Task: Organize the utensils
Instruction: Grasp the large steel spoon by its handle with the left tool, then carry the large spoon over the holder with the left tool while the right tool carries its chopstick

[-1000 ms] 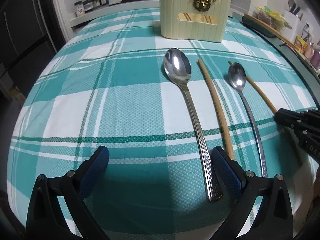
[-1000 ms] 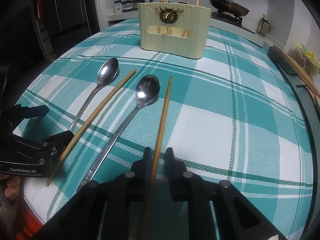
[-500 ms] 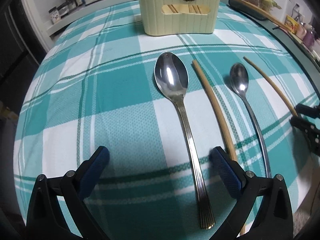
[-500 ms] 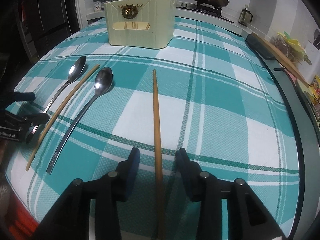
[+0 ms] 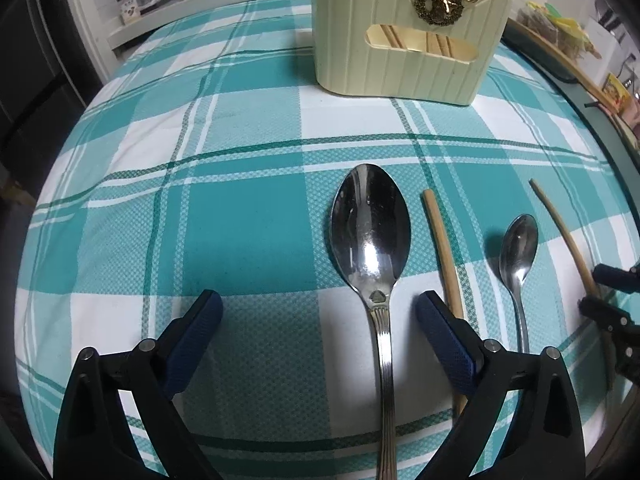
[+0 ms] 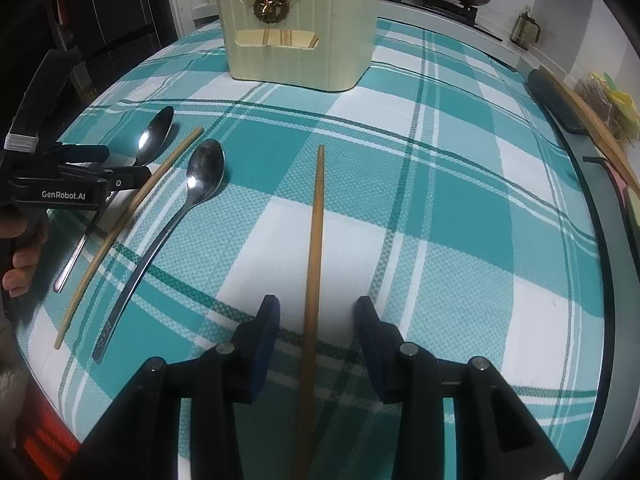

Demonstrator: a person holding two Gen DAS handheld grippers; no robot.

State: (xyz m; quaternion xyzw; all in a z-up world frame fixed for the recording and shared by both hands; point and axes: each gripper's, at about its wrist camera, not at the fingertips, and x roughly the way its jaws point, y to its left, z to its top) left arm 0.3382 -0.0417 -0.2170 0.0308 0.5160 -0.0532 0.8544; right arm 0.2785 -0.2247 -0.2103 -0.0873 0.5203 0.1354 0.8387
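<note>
The left gripper [image 5: 318,312] is spread wide over the large spoon [image 5: 370,232], its pads straddling the handle without contact. The right gripper [image 6: 316,320] is likewise released, its pads apart on either side of a chopstick [image 6: 316,220] lying flat on the tablecloth [image 6: 440,208]. Between them lie a second chopstick [image 5: 442,248] and a small spoon [image 5: 518,248]; the holder [image 6: 296,32] stands well beyond, with chopsticks upright inside.

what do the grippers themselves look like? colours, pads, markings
Both alike: black plastic linkage fingers with silver pivot pins and textured dark-blue pads. The left gripper has white "GenRobot.AI" lettering on its side and a white band round the black body behind. The right gripper shows no lettering here. Bare fingers on its handle.
</note>
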